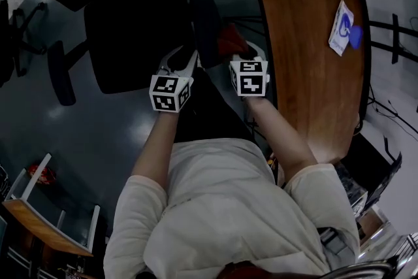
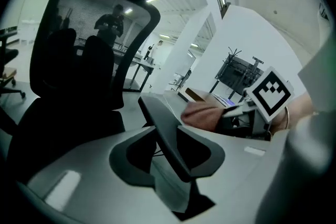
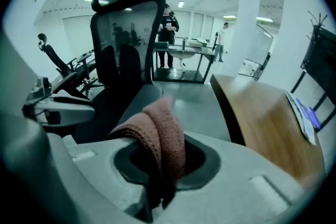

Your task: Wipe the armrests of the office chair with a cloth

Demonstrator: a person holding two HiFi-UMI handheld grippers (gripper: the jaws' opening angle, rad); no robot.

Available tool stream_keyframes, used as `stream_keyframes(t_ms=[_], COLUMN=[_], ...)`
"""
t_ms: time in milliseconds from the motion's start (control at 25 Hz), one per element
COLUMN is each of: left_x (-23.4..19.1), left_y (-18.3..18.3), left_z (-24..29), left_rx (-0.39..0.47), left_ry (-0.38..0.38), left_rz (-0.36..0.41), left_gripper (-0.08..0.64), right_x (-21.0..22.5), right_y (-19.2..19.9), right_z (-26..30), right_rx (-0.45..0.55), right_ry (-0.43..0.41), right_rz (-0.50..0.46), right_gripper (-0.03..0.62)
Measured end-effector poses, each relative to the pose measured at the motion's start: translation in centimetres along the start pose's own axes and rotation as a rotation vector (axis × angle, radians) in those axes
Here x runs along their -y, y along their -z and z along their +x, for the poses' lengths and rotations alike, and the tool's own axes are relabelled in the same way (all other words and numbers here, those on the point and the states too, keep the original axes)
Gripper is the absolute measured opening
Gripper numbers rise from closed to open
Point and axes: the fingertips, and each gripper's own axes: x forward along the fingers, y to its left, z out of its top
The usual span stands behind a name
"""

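A black office chair (image 1: 130, 42) stands in front of me, its mesh back (image 2: 89, 34) tall in the left gripper view. Its right armrest (image 1: 204, 26) runs between my two grippers. My left gripper (image 1: 185, 61) is at the armrest's near end. In the left gripper view (image 2: 169, 159) its jaws stand open, with the dark armrest bar (image 2: 157, 118) lying in the gap. My right gripper (image 1: 243, 52) is just right of the armrest, shut on a folded pinkish-red cloth (image 1: 230, 39). The cloth (image 3: 163, 134) drapes over that gripper's (image 3: 163, 168) jaws.
A wooden desk (image 1: 313, 75) stands close on the right of the chair, with a blue and white paper (image 1: 341, 26) on it. The chair's other armrest (image 1: 60, 72) is at the left. Another black chair (image 1: 13, 29) stands far left. People (image 3: 169, 23) stand in the background.
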Motion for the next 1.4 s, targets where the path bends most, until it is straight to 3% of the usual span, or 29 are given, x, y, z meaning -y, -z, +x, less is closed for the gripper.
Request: stream_keyframes(t_ms=[240, 400, 560, 680, 800, 1040, 1240, 1400], left_x=[-0.9, -1.4, -1.8, -2.0, -2.0, -2.5, -2.8, -2.4], left_y=[-0.7, -0.1, 0.3, 0.3, 0.3, 0.1, -1.2, -2.6], left_z=[4.7, 6.4, 7.4, 7.4, 7.4, 6.9, 5.0, 2.6], left_rx=[-0.078, -0.122, -0.145, -0.136, -0.134, -0.126, -0.024, 0.037], left_ry=[-0.008, -0.008, -0.006, 0.003, 0.010, -0.001, -0.051, -0.059], left_rz=[-0.002, -0.015, -0.044, -0.059, -0.076, -0.050, -0.071, -0.035], left_gripper=[0.180, 0.193, 0.187, 0.187, 0.193, 0.198, 0.186, 0.181], right_x=[-0.3, -2.5, -5.4, -6.1, -5.2, -2.3, -1.3, -1.6], right_y=[-10.9, -16.5, -17.4, -15.2, -13.5, -10.4, -3.3, -1.7], right_z=[5.9, 10.3, 13.5, 14.8, 14.9, 14.1, 11.9, 8.5], right_rx=[0.113, 0.152, 0.095, -0.008, -0.043, -0.134, -0.289, -0.211], right_ry=[-0.112, -0.199, -0.315, -0.387, -0.397, -0.336, -0.309, -0.250], right_rz=[-0.172, -0.430, -0.640, -0.699, -0.661, -0.537, -0.315, -0.265], right_gripper=[0.049, 0.049, 0.049, 0.049, 0.048, 0.049, 0.049, 0.049])
